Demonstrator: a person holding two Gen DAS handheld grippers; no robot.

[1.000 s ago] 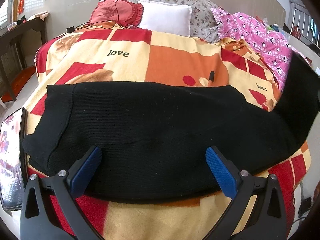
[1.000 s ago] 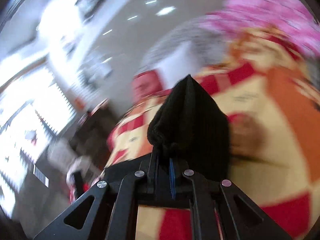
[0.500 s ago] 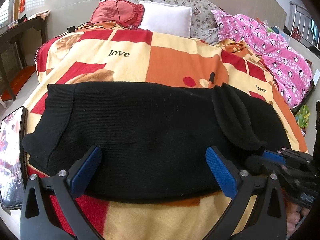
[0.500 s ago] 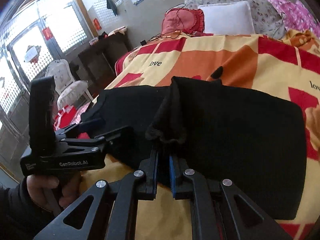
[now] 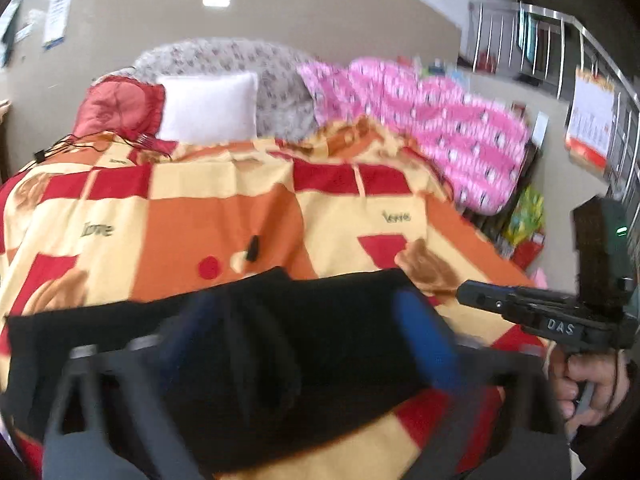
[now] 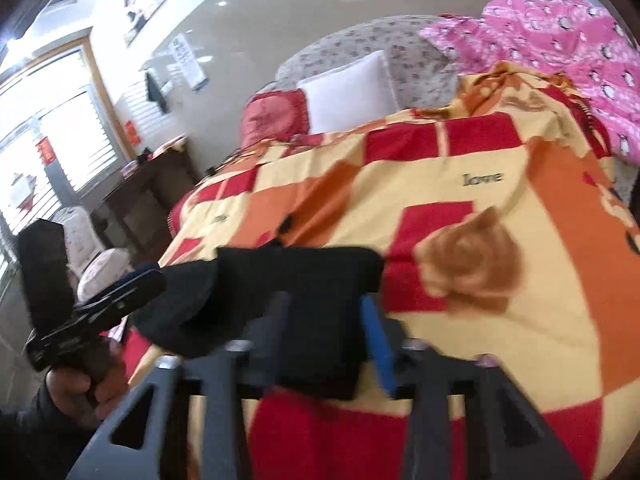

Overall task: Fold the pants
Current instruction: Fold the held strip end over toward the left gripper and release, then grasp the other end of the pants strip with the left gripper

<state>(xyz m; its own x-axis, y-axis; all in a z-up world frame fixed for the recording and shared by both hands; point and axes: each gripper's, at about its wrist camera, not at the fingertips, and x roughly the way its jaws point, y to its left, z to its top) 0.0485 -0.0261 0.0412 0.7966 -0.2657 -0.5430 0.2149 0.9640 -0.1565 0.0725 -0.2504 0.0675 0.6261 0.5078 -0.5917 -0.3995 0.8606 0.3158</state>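
The black pants (image 5: 340,312) lie folded in a short block on the near part of the bed, also visible in the right wrist view (image 6: 320,268). My left gripper (image 5: 306,340) hovers over them, blurred; its blue pads stand apart and are closing, with the cloth under the gap and not pinched. My right gripper (image 6: 326,336) is low at the pants' near edge. Its jaws are a little apart and closing, with black cloth showing in the gap, not clamped. A hand holds each gripper; the other view shows the right gripper (image 5: 468,294) and the left gripper (image 6: 148,276).
A red, orange and cream blanket (image 5: 224,220) covers the bed, with a small black object (image 5: 252,248) on it. A white pillow (image 5: 208,108) and a pink penguin-print garment (image 5: 440,132) lie at the far end. A dark desk (image 6: 148,184) stands left of the bed.
The right gripper brought the pinched end of the pants across onto the rest and let it go. The left gripper rose, tipped upward and narrowed its jaws.
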